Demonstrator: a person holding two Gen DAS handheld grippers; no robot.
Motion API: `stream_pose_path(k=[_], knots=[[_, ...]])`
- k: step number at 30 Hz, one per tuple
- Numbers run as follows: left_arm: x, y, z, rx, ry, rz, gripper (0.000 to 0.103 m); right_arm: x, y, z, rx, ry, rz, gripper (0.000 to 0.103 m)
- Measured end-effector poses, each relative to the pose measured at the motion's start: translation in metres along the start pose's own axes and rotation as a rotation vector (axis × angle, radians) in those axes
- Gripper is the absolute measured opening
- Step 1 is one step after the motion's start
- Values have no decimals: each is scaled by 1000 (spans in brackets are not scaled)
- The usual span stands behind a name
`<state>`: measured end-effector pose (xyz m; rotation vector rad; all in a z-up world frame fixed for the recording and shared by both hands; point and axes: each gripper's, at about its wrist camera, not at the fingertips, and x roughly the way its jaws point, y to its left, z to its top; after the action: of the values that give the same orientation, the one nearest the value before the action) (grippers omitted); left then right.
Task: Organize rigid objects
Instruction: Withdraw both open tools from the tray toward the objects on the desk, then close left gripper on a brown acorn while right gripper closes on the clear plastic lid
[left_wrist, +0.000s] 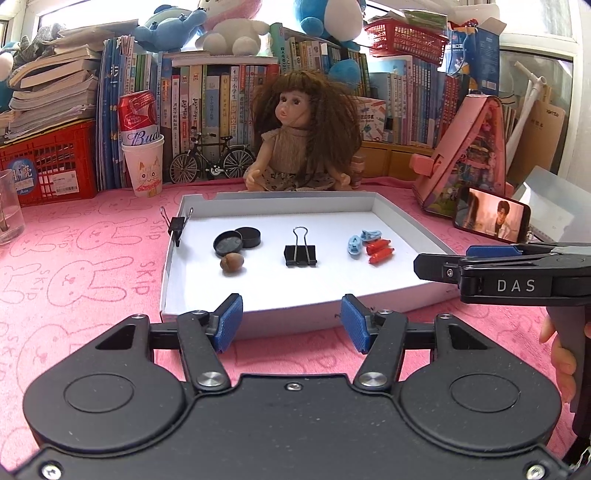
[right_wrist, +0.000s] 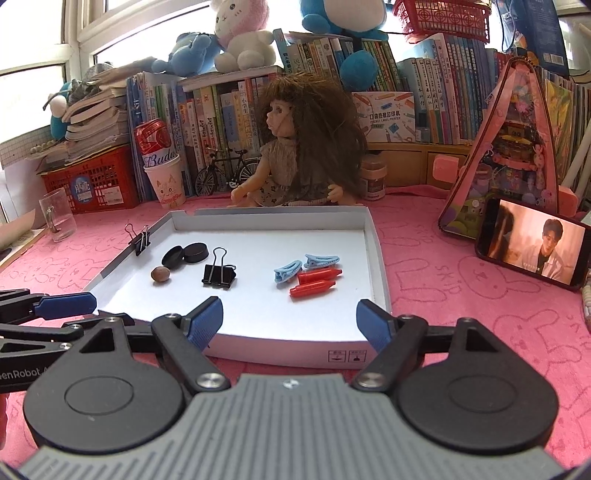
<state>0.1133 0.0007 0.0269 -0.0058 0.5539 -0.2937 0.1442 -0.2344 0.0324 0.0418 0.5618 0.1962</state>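
Both the left tool (left_wrist: 291, 323) and right tool (right_wrist: 290, 323) stand apart, empty, before the white tray (right_wrist: 380, 280); inside lie a binder clip (right_wrist: 218, 276), red pieces (right_wrist: 314, 284), blue clips (right_wrist: 304, 266); small, stiff, light, likely slippery; pinch across bodies; low walls limit approach; middle lies open.

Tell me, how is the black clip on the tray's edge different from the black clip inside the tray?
The edge clip is clamped onto the tray wall; the middle clip sits loose on the tray floor. The edge clip looks narrower, the middle clip wider. The edge clip's wire handles splay apart; the middle clip shows one upright loop. Both are black binder clips with silver wire handles.
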Motion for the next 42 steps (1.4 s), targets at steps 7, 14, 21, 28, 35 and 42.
stream_pose_path(k=[7, 14, 21, 28, 35, 42], knots=[[-16, -6, -19, 6, 8, -14, 57, -13, 3, -20, -53, -12, -33, 88], [-28, -7, -38, 21, 24, -16, 57, -30, -3, -38, -63, -31, -60, 88], [-42, -7, -51, 31, 28, -43, 51, -48, -1, -58, -85, -43, -50, 88], [-51, -11, -60, 54, 26, -62, 46, -53, -3, -69, -74, -33, -50, 88], [-53, -16, -65, 64, 37, -79, 36, -59, -1, -77, -99, -40, -35, 88], [-54, -21, -71, 76, 43, -96, 33, -65, 8, -83, -132, -33, 9, 88]])
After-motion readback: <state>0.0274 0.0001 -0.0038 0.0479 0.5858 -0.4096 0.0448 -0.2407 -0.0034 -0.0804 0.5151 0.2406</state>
